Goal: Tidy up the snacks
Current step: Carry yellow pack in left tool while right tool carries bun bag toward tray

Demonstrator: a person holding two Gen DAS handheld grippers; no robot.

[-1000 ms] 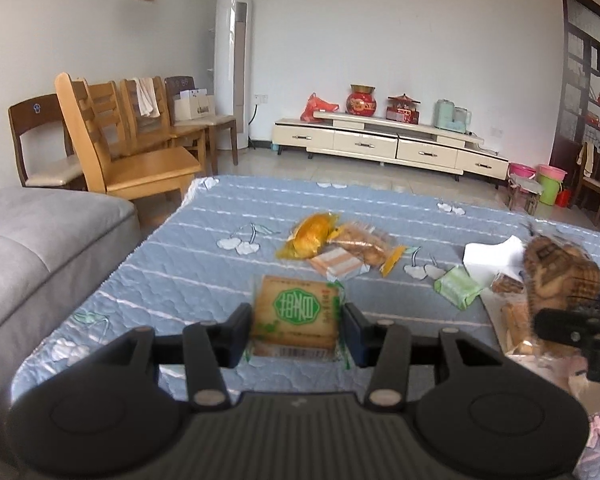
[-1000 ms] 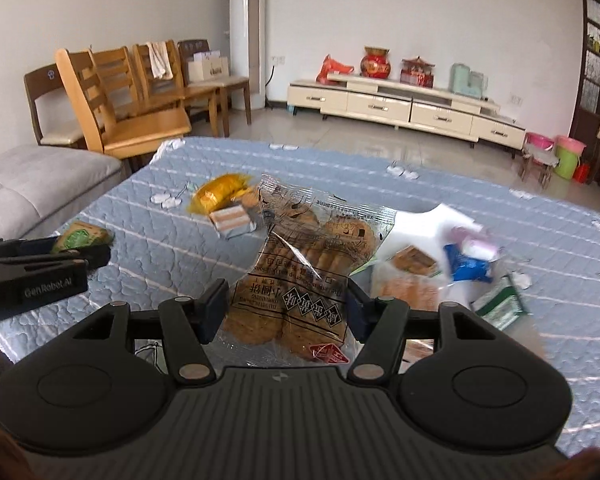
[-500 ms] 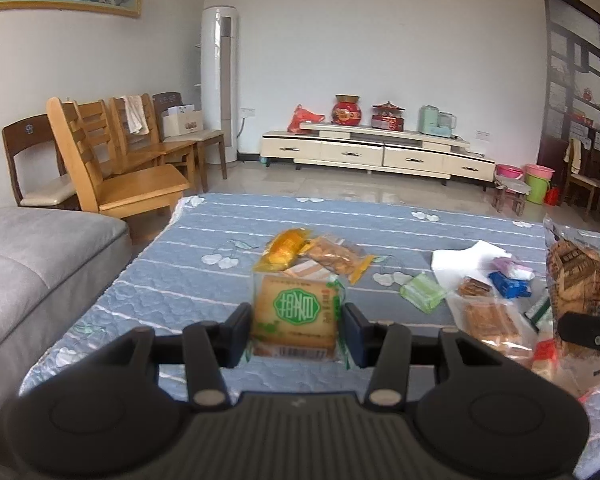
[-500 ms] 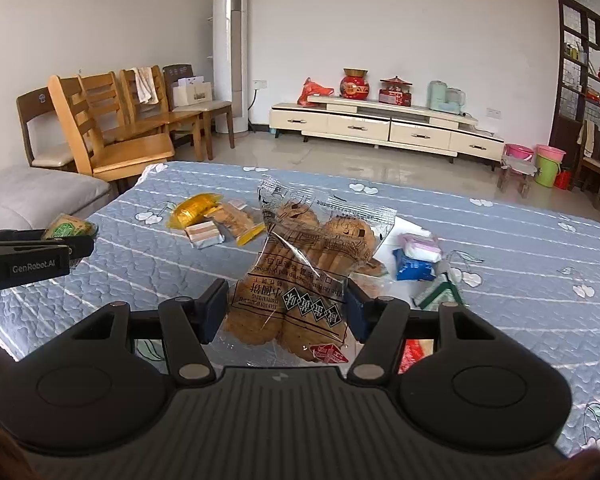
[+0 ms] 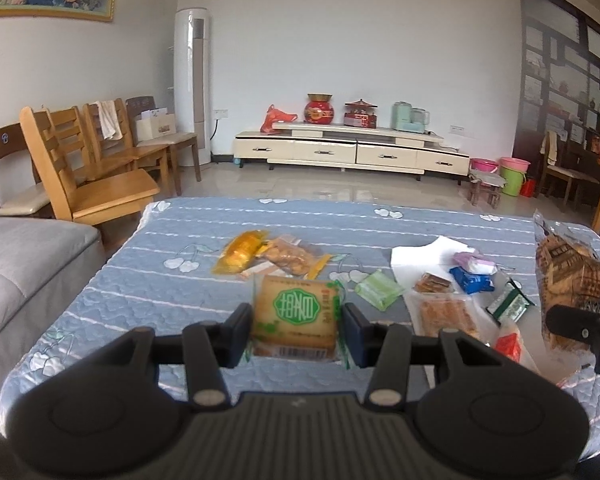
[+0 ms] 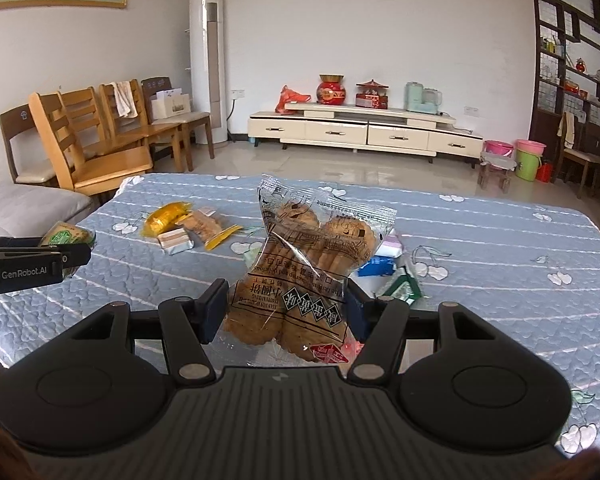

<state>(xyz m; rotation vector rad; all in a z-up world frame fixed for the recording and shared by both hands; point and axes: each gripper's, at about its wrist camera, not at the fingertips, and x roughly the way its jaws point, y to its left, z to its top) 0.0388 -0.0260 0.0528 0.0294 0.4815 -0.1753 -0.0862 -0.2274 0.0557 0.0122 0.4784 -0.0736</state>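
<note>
Both grippers are up over the table (image 5: 172, 280) with its blue quilted cover and cherry print, and each one has a snack in it! The left gripper (image 5: 298, 320) has its jaws clamped on a square cracker packet (image 5: 294, 316), tan wrapper with a green emblem in the middle, held flat-on to the camera and clear of the cloth. Over to the right gripper (image 6: 286, 312), jaws pinching the lower part of a clear biscuit bag (image 6: 304, 276): round brown biscuits show through the plastic, black print runs across it, a small red label sits at the bottom corner, and the crimped top edge stands upright above the fingers. Down on the cover, a yellow wrapped snack (image 5: 242, 250) lies touching a clear pack of brown bites (image 5: 288, 256) at the far left of the spread. To the right, a pale green packet (image 5: 378, 290) sits alone, then a cluster: a flat orange-brown cracker pack (image 5: 446, 316), a blue packet (image 5: 470, 280), a lilac packet (image 5: 474, 262) and a green-and-white sachet (image 5: 510, 302), close together near a white sheet (image 5: 428, 254)
</note>
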